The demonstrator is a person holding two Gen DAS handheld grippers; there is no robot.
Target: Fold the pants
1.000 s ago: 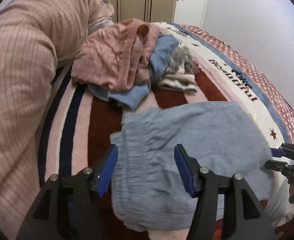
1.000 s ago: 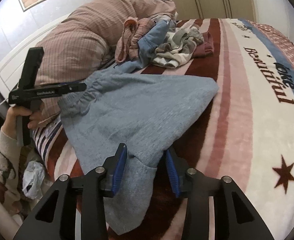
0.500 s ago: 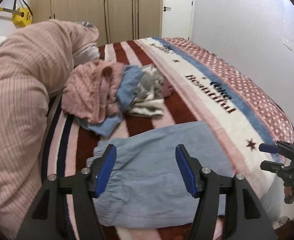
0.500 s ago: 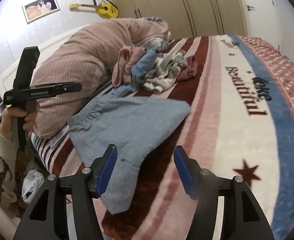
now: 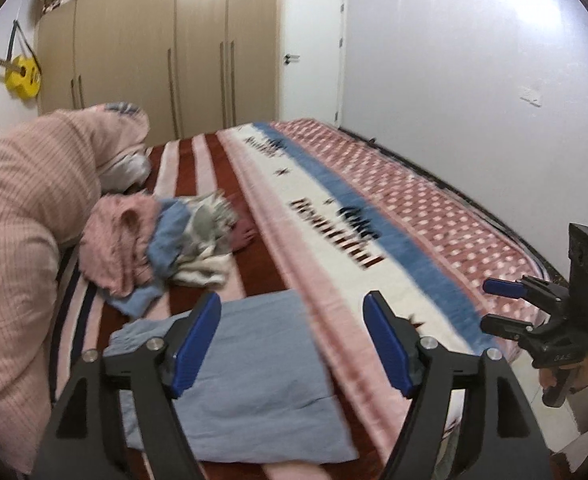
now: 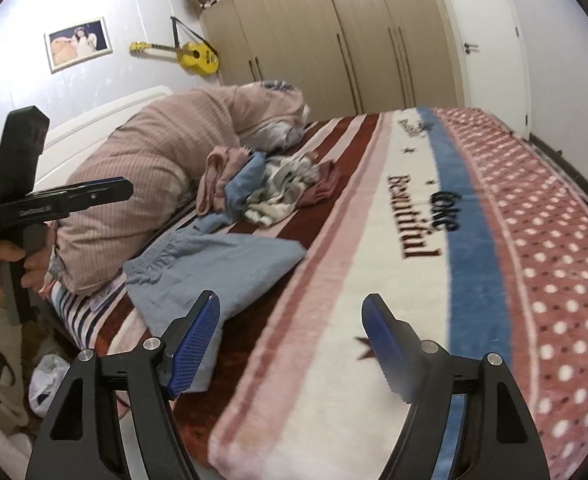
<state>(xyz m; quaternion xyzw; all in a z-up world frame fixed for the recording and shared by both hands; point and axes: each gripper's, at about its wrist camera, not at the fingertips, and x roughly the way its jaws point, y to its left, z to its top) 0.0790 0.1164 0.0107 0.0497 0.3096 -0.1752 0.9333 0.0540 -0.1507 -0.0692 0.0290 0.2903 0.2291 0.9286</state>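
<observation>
One pair of light-blue pants [image 5: 250, 380], soft and folded into a flat rectangle, is lying on the fleecy striped blanket [image 5: 334, 216]. One crumpled clothes pile [image 5: 162, 240] is sitting at its 11 o'clock. Two grippers, left gripper [image 5: 292, 344] and right gripper [image 6: 292, 344], are hovering, fingers spread and grasping nothing.
</observation>
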